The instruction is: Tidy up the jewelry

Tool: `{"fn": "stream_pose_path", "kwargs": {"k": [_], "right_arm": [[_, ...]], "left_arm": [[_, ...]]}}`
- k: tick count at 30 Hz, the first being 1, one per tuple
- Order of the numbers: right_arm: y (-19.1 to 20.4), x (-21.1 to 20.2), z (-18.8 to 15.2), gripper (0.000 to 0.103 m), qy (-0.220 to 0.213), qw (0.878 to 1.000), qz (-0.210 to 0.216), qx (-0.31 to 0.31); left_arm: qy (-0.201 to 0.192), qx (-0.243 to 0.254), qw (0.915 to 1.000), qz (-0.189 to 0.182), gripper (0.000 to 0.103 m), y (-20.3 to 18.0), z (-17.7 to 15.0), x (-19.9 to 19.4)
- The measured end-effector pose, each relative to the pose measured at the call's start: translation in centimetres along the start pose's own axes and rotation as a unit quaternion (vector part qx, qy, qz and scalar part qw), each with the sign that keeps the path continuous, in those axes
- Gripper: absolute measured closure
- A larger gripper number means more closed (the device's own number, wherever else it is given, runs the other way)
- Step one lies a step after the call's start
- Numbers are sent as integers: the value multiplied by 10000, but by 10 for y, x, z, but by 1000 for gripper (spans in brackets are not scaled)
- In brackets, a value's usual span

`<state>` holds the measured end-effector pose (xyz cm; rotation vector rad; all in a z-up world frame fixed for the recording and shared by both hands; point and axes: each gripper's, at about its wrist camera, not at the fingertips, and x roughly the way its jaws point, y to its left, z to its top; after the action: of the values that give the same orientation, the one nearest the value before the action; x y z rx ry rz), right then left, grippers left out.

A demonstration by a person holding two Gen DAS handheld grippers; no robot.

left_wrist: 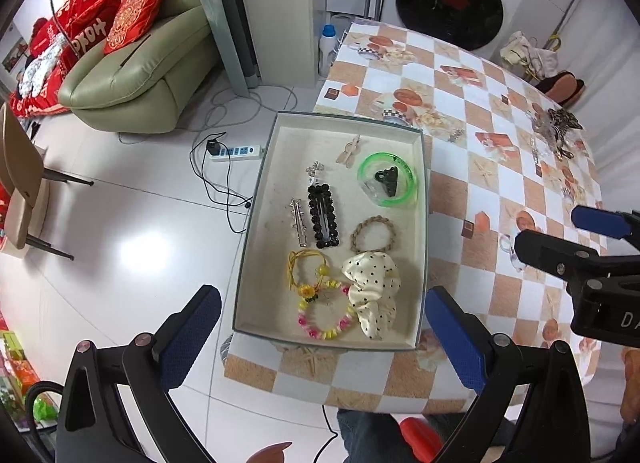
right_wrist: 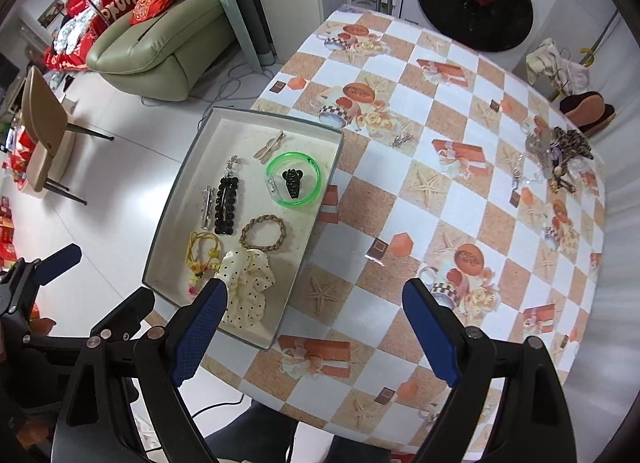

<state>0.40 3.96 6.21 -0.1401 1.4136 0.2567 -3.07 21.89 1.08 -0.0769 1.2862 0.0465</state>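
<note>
Tray [left_wrist: 256, 223] on tabletop [right_wrist: 440, 191]: 1 green bangle [left_wrist: 387, 182], 1 polka-dot scrunchie [left_wrist: 374, 291]; left gripper [left_wrist: 322, 337] and right gripper [right_wrist: 312, 329] both released, empty.

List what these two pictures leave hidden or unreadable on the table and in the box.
- Pile of jewelry at the table's far right: too small and tangled in both views to tell the pieces apart.
- Bead bracelet in the box: right wrist view, partly covered by the dotted scrunchie and the right tool's left finger.
- Small metal piece on the tablecloth: too small to identify.

One box [left_wrist: 256, 199], two bracelets [left_wrist: 387, 179]
</note>
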Motion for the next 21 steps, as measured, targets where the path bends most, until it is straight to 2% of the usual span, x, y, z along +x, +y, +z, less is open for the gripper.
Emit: {"fn": "stream_pose_path", "kwargs": {"k": [9, 21], "right_arm": [[1, -25, 0, 12, -228, 9996, -144, -10], [9, -27, 4, 12, -212, 9994, -228, -178]], "left_arm": [[17, 38, 10000, 86, 0, 0, -7, -18], [21, 39, 9999, 148, 0, 1, -5, -19]]}}
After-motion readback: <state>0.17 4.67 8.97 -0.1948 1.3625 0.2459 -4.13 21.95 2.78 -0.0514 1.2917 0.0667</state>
